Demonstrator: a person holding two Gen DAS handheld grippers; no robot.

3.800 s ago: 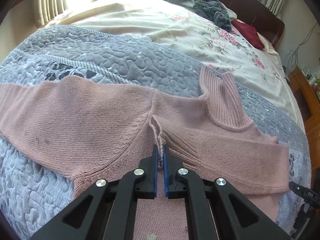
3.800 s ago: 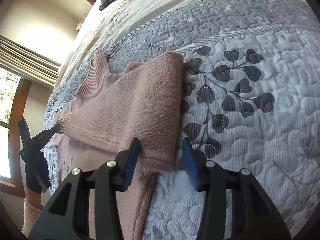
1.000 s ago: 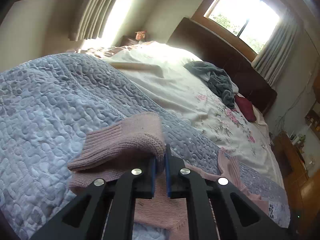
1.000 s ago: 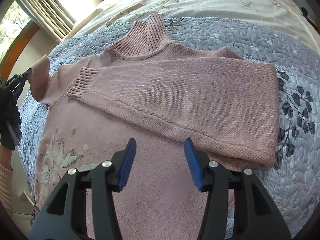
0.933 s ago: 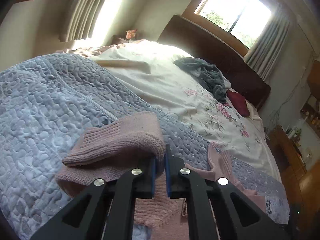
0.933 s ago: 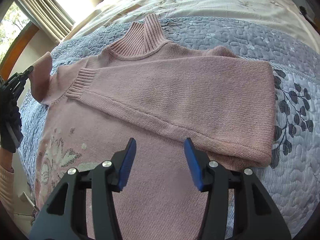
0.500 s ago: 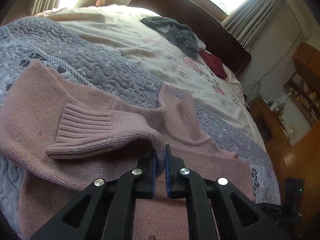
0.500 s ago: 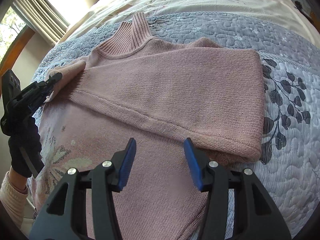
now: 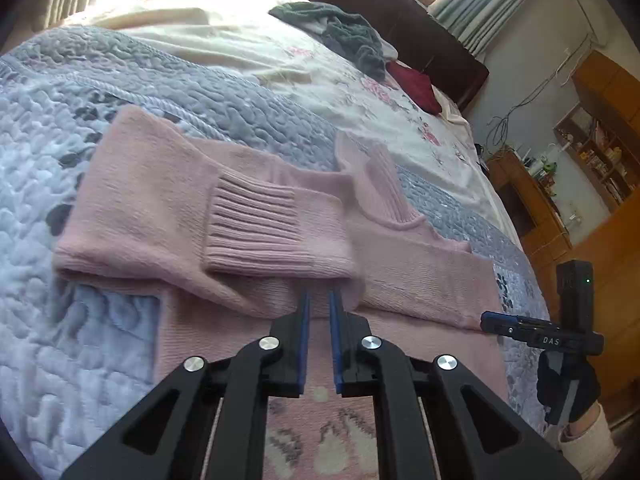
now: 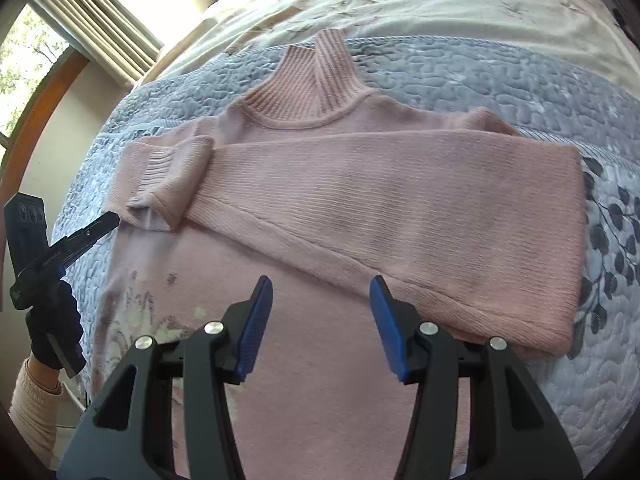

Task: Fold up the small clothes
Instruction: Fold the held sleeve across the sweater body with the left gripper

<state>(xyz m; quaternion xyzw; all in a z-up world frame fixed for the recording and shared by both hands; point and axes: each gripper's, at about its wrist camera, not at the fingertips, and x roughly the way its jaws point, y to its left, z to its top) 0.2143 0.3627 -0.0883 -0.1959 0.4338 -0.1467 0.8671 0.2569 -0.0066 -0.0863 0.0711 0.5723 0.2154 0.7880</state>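
Pink sweater (image 10: 360, 208) flat on grey quilt (image 10: 500, 76), both sleeves folded across chest. Right gripper (image 10: 322, 320) near, spread wide, empty, above sweater body. Left gripper (image 9: 319, 300) slightly parted, just short of ribbed cuff (image 9: 256, 228), gripping nothing. Floral sheet (image 10: 420, 4) far.

Bright daylight enters through the window (image 10: 24, 60) and washes the floral sheet (image 9: 224, 28) beside it to blown-out white. Both fisheye views bow strongly, with black vignetted corners. Shadows on the quilt (image 10: 460, 80) are soft; focus stays sharp.
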